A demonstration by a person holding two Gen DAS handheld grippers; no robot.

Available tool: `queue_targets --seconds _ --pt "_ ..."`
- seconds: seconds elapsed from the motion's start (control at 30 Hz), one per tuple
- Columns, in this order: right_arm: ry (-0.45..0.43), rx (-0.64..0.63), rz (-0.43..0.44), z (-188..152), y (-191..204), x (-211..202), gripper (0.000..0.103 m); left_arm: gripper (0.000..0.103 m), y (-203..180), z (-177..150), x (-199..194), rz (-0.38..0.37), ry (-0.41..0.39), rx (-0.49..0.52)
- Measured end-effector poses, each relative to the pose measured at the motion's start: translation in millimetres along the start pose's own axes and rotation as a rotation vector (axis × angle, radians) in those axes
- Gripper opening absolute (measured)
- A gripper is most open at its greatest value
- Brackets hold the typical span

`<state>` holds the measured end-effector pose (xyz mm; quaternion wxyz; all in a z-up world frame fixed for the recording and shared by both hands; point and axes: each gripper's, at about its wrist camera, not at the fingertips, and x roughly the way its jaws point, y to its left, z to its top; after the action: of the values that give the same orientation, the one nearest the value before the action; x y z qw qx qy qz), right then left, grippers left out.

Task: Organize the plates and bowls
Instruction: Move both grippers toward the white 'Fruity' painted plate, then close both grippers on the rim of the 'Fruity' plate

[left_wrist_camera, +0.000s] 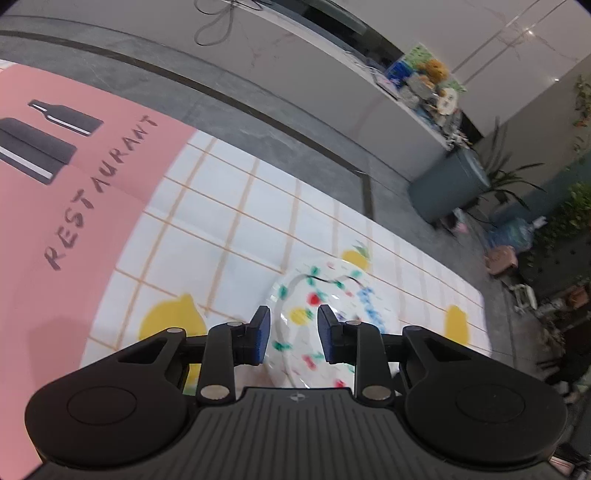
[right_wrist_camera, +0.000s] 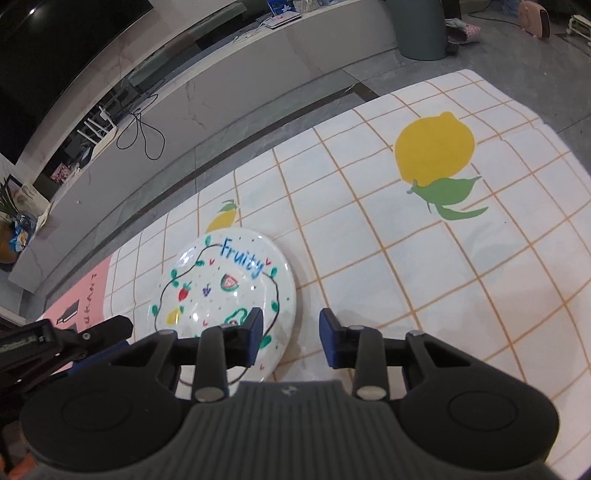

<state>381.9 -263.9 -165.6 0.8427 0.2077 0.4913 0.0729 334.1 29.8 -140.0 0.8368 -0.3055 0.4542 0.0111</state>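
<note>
A white plate (right_wrist_camera: 225,295) painted with fruit and the word "Fruity" lies flat on the lemon-print tablecloth (right_wrist_camera: 406,258). My right gripper (right_wrist_camera: 291,336) is open and empty, with its left finger over the plate's near right rim. My left gripper (left_wrist_camera: 293,334) is open, hovering over the same plate (left_wrist_camera: 325,295), which looks blurred in the left wrist view. The left gripper also shows in the right wrist view (right_wrist_camera: 74,339), beside the plate's left edge. No bowl is in view.
A pink mat (left_wrist_camera: 55,166) printed "RESTAURANT" covers the table's left part. Grey floor (left_wrist_camera: 258,122) lies beyond the table's far edge. A long white counter (right_wrist_camera: 221,74), a grey bin (right_wrist_camera: 421,29) and potted plants (left_wrist_camera: 517,173) stand farther off.
</note>
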Motion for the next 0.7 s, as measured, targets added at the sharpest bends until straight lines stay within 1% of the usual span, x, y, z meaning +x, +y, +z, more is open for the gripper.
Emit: queue_targets --seconds 0.07,0.1,0.17,0.27,0.3,0.4,0.5,0.53,0.57,0.63,0.7 --pt "-0.007 -0.010 -0.003 1.2 0.1 4.1 0.031 0.030 2.8 1.7 4.5 0.025 -0.009 0.012" --pt "-0.010 -0.022 0.000 2.3 1.2 5.7 0.031 0.029 3.6 1.8 6.1 0.028 -0.015 0.017" --pt "-0.018 -0.027 0.013 3.9 1.9 8.5 0.031 0.026 5.5 3.1 12.5 0.029 -0.002 0.014" --pt "-0.028 -0.027 0.022 6.5 1.9 12.3 0.025 0.020 6.1 2.6 19.5 0.043 0.001 0.020" --pt "-0.031 -0.035 0.019 7.3 2.5 13.5 0.022 0.018 6.8 2.1 21.1 0.037 -0.003 0.024" --pt "-0.034 -0.054 0.031 8.3 2.9 15.8 0.020 0.014 2.3 0.6 23.0 0.032 -0.005 0.047" --pt "-0.037 -0.030 0.051 7.3 0.6 17.0 0.018 0.014 -4.0 -0.1 24.1 0.053 -0.004 0.069" --pt "-0.039 -0.027 0.047 7.3 0.1 17.2 0.013 0.014 -5.3 0.4 23.8 0.063 0.000 0.070" --pt "-0.041 -0.022 0.040 7.4 -1.4 17.3 0.010 0.014 -5.6 0.8 23.2 0.069 0.008 0.059" --pt "-0.034 0.009 0.058 7.3 -7.5 16.6 0.009 0.013 -5.3 1.4 21.6 0.070 0.021 0.032" --pt "-0.018 0.038 0.067 7.2 -11.2 14.3 0.009 0.010 -6.0 0.6 16.5 0.067 0.018 0.028"
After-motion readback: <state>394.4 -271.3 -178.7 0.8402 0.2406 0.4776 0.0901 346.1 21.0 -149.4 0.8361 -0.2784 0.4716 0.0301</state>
